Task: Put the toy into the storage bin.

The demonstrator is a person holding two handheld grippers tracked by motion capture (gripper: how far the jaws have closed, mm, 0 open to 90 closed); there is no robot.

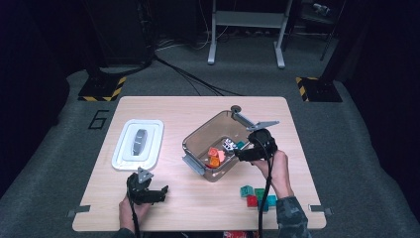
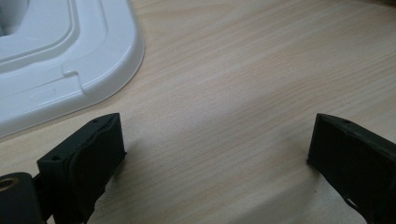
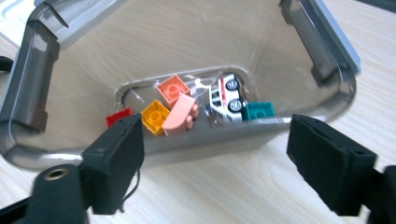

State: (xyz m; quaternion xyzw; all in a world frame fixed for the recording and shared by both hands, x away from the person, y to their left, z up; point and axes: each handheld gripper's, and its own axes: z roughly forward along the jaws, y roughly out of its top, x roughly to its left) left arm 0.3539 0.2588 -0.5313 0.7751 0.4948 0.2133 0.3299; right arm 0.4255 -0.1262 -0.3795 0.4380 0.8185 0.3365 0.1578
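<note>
A clear grey plastic bin [image 1: 200, 133] stands in the middle of the table. It holds an orange brick [image 3: 173, 88], a yellow brick [image 3: 155, 116], a pink piece [image 3: 180, 114], a red brick [image 3: 119, 116], a teal brick [image 3: 258, 111] and a white toy car [image 3: 226, 100]. My right gripper [image 1: 238, 154] hangs at the bin's near right rim [image 3: 210, 140], open, with nothing between its jaws. My left gripper [image 1: 162, 194] rests low near the table's front left, open over bare wood, just beside a white lid [image 2: 70, 70].
The white lid [image 1: 137, 144], with a dark handle on top, lies left of the bin. Several loose teal, green and red bricks [image 1: 257, 196] sit near the front right edge. Bare wood stretches between the two hands.
</note>
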